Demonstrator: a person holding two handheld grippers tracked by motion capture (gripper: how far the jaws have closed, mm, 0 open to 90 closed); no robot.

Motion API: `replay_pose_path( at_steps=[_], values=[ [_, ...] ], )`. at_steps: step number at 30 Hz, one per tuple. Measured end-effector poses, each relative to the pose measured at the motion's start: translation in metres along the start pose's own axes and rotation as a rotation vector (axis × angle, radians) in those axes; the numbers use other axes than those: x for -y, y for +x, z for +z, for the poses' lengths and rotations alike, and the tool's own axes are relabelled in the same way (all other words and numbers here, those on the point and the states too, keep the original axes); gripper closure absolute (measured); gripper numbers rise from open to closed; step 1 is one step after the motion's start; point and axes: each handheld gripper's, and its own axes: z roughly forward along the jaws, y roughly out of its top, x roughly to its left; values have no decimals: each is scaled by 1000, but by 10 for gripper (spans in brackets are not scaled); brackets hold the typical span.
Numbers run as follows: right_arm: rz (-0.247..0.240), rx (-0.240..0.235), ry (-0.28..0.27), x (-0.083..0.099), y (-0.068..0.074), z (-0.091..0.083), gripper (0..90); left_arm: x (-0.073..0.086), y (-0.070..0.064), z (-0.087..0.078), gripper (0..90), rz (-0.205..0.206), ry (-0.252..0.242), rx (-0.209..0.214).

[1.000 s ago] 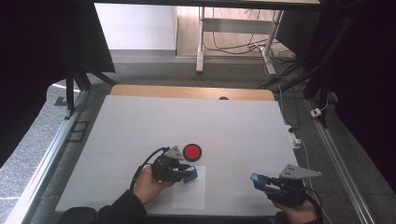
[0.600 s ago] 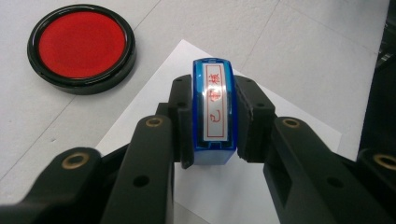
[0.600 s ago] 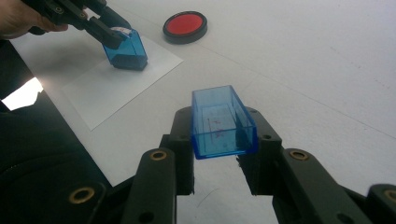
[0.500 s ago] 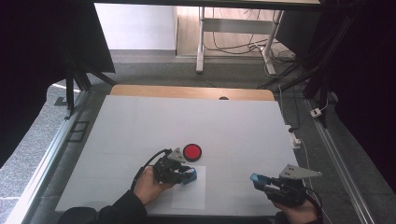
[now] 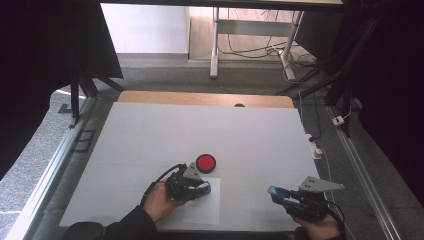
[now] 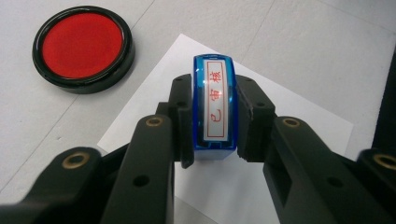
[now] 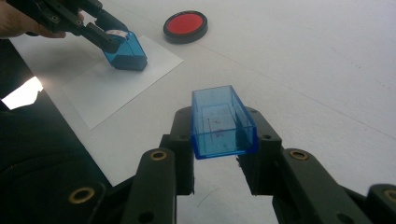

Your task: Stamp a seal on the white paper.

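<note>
The left gripper (image 6: 215,123) has its jaws clamped on the flanks of a blue stamp (image 6: 215,105), whose labelled top — red characters in a red frame — faces the left gripper view; seen from the right gripper view, the stamp (image 7: 125,50) stands on the sheet of white paper (image 7: 100,88), tilted a little rather than square. In the high view the left gripper (image 5: 202,187) sits over the upper part of the paper (image 5: 202,212), with the red ink pad (image 5: 205,162) just beyond the sheet's far edge and apart from the stamp. The right gripper (image 7: 223,128) is closed on the stamp's clear blue cap (image 7: 222,122), its open side up, and holds it off the table (image 5: 150,135) near the front right corner, well apart from the paper.

The step in hand looks like the pressing of the stamp onto the paper; whether the face bears flat and fully I cannot tell, since the underside is hidden. The next move, as I judge it, calls for a level, steady push straight down, then a clean vertical lift so the mark does not smear; after that the right hand's cap would need lining up with the stamp's base — a narrow fit, so the two grippers must meet squarely.
</note>
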Motion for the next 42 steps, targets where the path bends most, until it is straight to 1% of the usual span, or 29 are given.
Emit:
replay_pose_path(
  at_steps=[2,15,17,22,24,27,31,33,39,40,42],
  values=[
    [2,-1,1,0,0,0,681,0,1,0,711,-7,-2,5],
    [3,-3,-2,0,0,0,681,5,17,2,712,-112,-40,95],
    [1,-3,-2,0,1,0,680,5,17,2,712,-112,-42,95],
    [-2,-2,0,0,1,1,680,5,9,2,712,-64,-34,48],
    [-3,-2,0,0,1,1,681,4,7,2,712,-55,-35,39],
    [-2,-2,-1,0,1,0,680,4,7,2,712,-58,-35,40],
    [-1,-5,-2,0,0,1,681,1,6,1,711,-35,-13,31],
    [0,-5,0,0,0,0,680,0,6,1,711,-30,-10,32],
    [2,-4,-2,0,0,0,680,-1,11,0,709,-43,-4,55],
    [1,-4,1,0,0,0,680,-1,10,0,709,-40,-3,54],
    [2,-5,-3,0,0,0,681,-3,9,-1,709,-19,7,32]
  ],
)
